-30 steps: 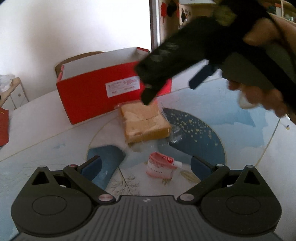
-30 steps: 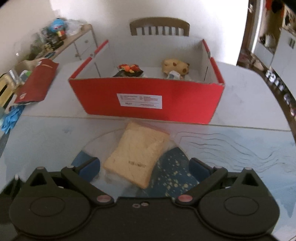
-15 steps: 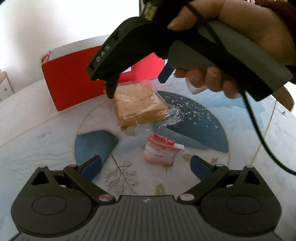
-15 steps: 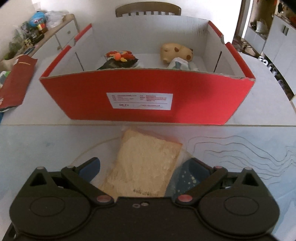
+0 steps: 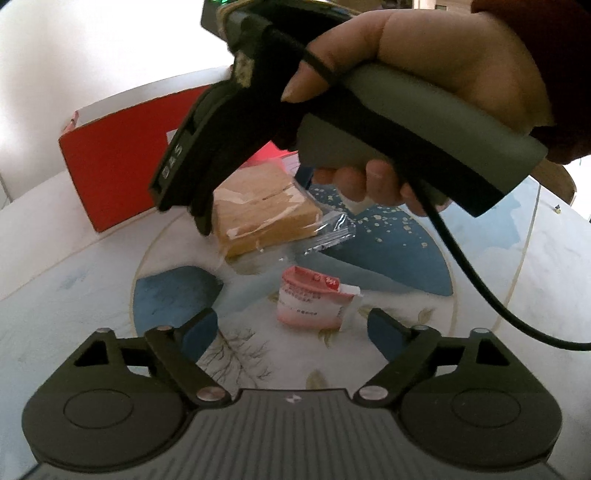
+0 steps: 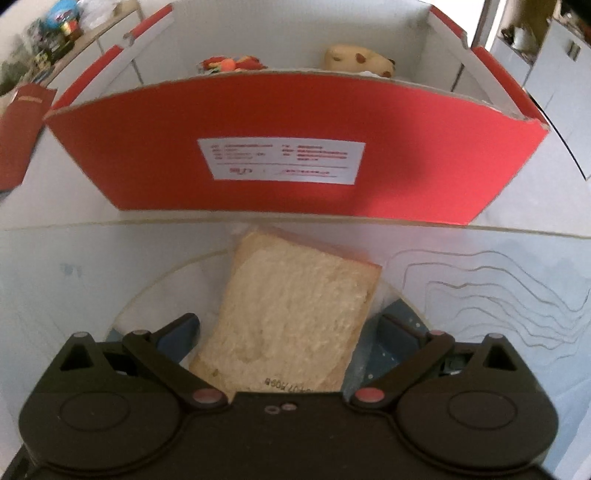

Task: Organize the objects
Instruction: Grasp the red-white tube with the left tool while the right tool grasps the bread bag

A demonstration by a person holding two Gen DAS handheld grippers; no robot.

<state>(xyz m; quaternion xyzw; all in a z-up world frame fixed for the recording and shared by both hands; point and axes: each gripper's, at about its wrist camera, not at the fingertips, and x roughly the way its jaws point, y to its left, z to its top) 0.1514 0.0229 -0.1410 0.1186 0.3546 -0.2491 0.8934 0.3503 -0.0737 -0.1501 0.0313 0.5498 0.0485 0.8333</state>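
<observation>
A wrapped slice of bread (image 6: 291, 314) lies on the table in front of the red cardboard box (image 6: 288, 158). My right gripper (image 6: 290, 332) is open, its fingers on either side of the bread, low over it. In the left wrist view the bread (image 5: 262, 210) lies under the right gripper's body. A small pink and white packet (image 5: 314, 301) lies on the table just ahead of my left gripper (image 5: 291, 328), which is open and empty. Inside the box are a tan plush toy (image 6: 358, 61) and an orange and red item (image 6: 231, 64).
The table (image 5: 74, 288) has a round blue and white pattern. A red folder (image 6: 22, 125) lies at the left. A counter with clutter (image 6: 55, 33) stands at the back left. White cabinets (image 6: 554, 59) stand at the right.
My right gripper has come forward and down, so the bread now sits between its open fingers and the box looms closer. The left gripper has drawn nearer to the pink packet.
</observation>
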